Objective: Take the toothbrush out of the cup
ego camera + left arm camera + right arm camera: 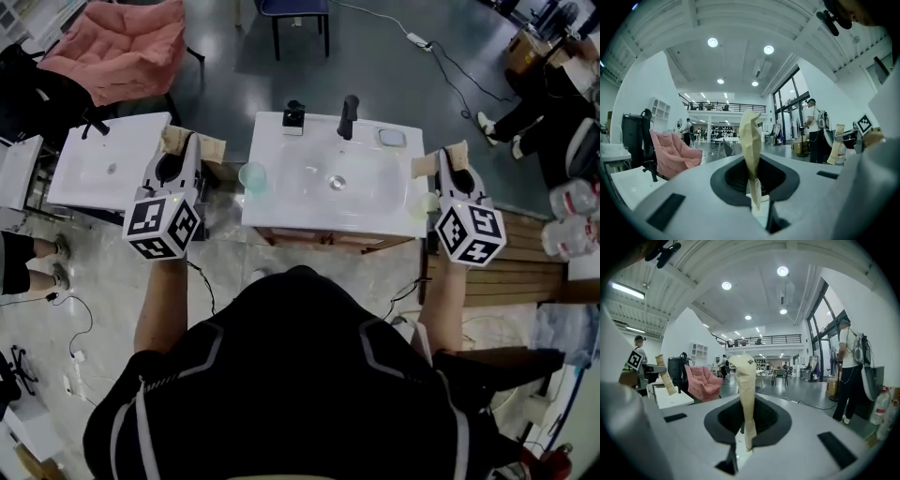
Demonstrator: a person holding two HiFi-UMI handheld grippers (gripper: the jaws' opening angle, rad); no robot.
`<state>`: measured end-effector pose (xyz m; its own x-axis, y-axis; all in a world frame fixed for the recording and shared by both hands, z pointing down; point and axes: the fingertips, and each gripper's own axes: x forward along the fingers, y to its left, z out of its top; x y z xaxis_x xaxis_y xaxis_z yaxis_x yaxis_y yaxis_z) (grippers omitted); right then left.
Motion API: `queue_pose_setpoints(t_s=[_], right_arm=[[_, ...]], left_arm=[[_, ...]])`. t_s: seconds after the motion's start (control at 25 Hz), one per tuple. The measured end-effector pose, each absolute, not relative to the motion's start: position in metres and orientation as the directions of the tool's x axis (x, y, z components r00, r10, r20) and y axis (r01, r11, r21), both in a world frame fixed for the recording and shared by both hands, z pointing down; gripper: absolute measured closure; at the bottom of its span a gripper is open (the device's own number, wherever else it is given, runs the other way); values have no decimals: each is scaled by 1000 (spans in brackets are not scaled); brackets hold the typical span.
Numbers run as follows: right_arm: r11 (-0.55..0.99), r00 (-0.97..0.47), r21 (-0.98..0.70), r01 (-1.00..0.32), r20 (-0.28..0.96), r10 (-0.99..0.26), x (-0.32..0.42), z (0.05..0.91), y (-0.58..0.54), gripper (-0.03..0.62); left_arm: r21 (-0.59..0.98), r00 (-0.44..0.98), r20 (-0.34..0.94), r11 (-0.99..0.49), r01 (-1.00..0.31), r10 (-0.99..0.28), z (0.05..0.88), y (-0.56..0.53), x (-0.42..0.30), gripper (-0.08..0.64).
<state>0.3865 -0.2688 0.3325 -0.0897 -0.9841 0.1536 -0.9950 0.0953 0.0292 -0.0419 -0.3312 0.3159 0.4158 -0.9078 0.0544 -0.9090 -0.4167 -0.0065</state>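
Flanking the white washbasin (281, 202) with left gripper (192, 142) and right gripper (441, 159), fingers (751, 140) of both pressed together on nothing. Translucent cup (253, 176) upright at the basin's left edge, near the left gripper. Cannot make out the toothbrush.

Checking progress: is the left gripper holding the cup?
No, the cup stands on the sink's left edge, apart from the left gripper.

lab hall: mezzanine (759, 339), freestanding sinks (281, 202)
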Motion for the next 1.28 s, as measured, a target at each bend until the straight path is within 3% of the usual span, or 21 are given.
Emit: queue_pose_setpoints(t_s=[1.28], right_arm=[[69,-59,57,-996,161,-985,393,330,-265,574]], left_arm=[[28,441,80,-440,-897,-894,328,-333,-27,529]])
